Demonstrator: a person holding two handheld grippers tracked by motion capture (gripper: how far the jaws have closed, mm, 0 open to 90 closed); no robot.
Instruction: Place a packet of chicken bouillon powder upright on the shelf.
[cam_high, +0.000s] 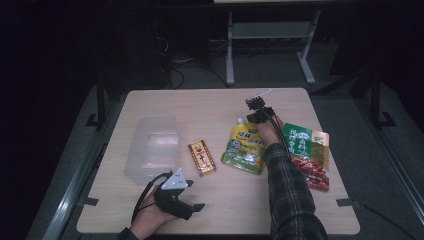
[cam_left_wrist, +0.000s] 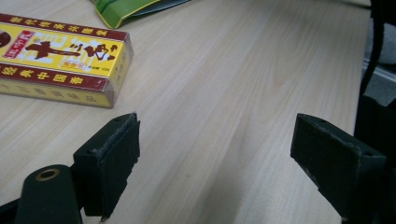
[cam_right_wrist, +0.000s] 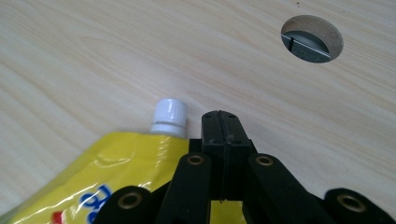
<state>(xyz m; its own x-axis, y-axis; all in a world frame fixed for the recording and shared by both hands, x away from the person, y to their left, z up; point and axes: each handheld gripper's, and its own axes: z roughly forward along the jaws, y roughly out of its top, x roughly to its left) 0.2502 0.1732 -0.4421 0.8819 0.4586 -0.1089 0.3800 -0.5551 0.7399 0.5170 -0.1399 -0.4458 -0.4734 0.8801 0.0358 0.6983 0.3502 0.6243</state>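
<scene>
Right fingers pressed together over the pouch; left fingers held wide apart.

Nothing is gripped between the right fingers, which are poised just beside the pouch's white cap; whether the pouch is touched cannot quite be told. The pouch is laid flat on the worktop, between the box and the green packet. The left fingers are spread over bare wood, the box lying near them. A clear tub is placed further left.
</scene>
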